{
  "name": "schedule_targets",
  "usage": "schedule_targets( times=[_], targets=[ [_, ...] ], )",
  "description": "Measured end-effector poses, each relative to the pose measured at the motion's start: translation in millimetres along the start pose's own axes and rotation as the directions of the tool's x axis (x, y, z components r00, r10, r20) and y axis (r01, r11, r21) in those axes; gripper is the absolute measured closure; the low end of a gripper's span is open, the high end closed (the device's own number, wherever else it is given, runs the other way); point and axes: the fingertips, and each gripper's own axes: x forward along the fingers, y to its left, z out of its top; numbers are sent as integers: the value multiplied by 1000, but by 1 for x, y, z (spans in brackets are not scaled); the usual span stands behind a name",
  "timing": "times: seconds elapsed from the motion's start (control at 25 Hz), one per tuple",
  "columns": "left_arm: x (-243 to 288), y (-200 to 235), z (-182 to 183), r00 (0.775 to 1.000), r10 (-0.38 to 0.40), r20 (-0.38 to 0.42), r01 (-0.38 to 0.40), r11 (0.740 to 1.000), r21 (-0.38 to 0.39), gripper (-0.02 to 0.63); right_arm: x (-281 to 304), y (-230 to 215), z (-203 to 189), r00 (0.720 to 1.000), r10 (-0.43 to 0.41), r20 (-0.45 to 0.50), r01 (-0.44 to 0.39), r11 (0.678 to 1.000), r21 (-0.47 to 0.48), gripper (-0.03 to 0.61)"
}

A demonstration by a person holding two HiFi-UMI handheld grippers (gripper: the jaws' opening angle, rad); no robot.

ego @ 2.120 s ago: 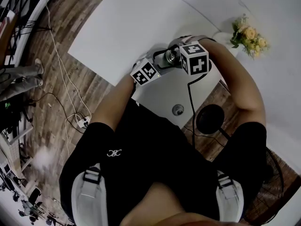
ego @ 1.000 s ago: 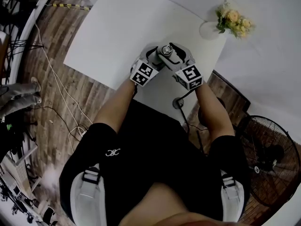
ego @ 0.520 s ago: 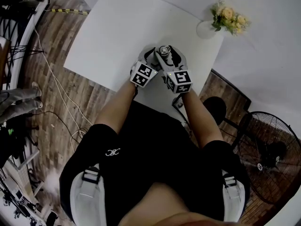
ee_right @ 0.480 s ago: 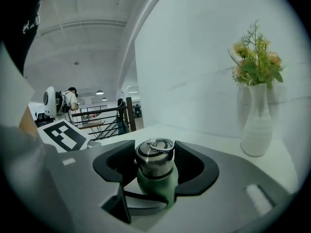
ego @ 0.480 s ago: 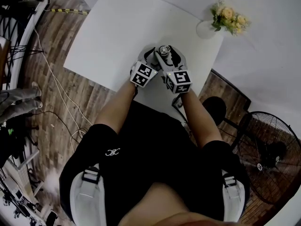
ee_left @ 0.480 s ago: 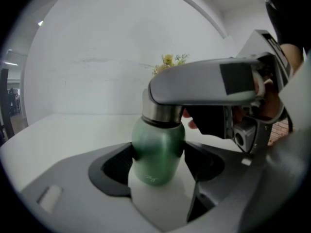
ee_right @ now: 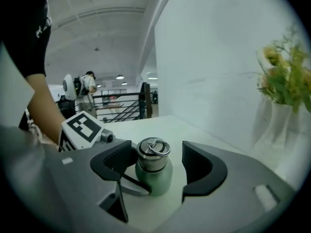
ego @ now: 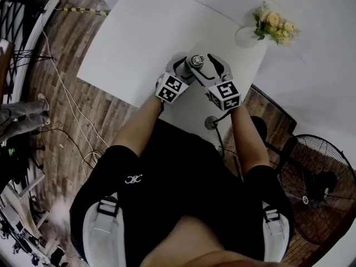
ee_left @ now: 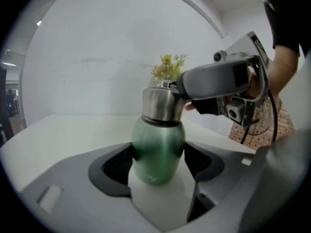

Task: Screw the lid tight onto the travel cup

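Observation:
A green travel cup (ee_left: 158,149) with a steel lid (ee_left: 163,103) stands upright on the white table (ego: 139,26). My left gripper (ee_left: 158,161) is shut on the cup's green body, one pad against each side. My right gripper (ee_right: 156,166) reaches in at lid height from the right. The ring-topped lid (ee_right: 153,154) sits between its jaws, which are opening. Its left pad is close to the lid and a clear gap shows at its right pad. In the head view both grippers meet at the cup (ego: 196,61) near the table's near right edge.
A vase of flowers (ego: 272,24) stands at the table's far right corner. A round cable hole (ego: 210,122) lies by the near edge, under my right arm. A floor fan (ego: 317,188) is at the right, and cables (ego: 72,104) run over the wooden floor at the left.
My right gripper has swung to the right around the cup, its marker cube now further from the left one. The left gripper and the cup have stayed put.

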Motion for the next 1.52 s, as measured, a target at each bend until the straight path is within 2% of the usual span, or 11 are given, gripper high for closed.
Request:
schedule_targets(
  times=[0.08,0.16,0.36,0.48,0.64,0.88,0.96,1.04,1.28,1.4,1.52],
  targets=[
    [0,1,0,1000,-6,-2,6,1000,10,229,-1,7,4,987,115,-108,-130,982,-140,275],
    [0,1,0,1000,-8,-4,8,1000,20,229,1,18,8,944,213,-252,-286,909,-302,275],
    [1,0,-1,1000,-13,-7,14,999,30,229,11,26,-11,771,196,-605,-584,597,-550,275],
    [1,-2,0,1000,-17,-1,17,999,35,230,15,29,-26,663,120,-739,-708,422,-566,275],
    [2,0,-3,1000,-12,6,12,999,40,230,16,29,-37,545,44,-837,-820,237,-521,276],
    [4,0,-2,1000,-18,10,17,999,39,230,14,26,-42,437,24,-899,-892,141,-430,322],
    [1,0,-1,1000,-18,12,18,999,40,232,13,28,-42,427,40,-903,-898,133,-419,325],
    [-1,0,-1,1000,-18,12,18,999,40,232,14,30,-40,436,76,-897,-893,160,-421,325],
    [0,0,-1,1000,-18,15,18,999,37,232,20,34,-32,503,216,-837,-839,356,-412,325],
    [-1,0,-1,1000,-15,18,15,999,39,232,22,34,-27,580,322,-748,-781,481,-398,325],
    [-1,1,-2,1000,-14,3,14,999,32,232,24,30,-21,690,388,-611,-686,619,-382,325]
  ],
)
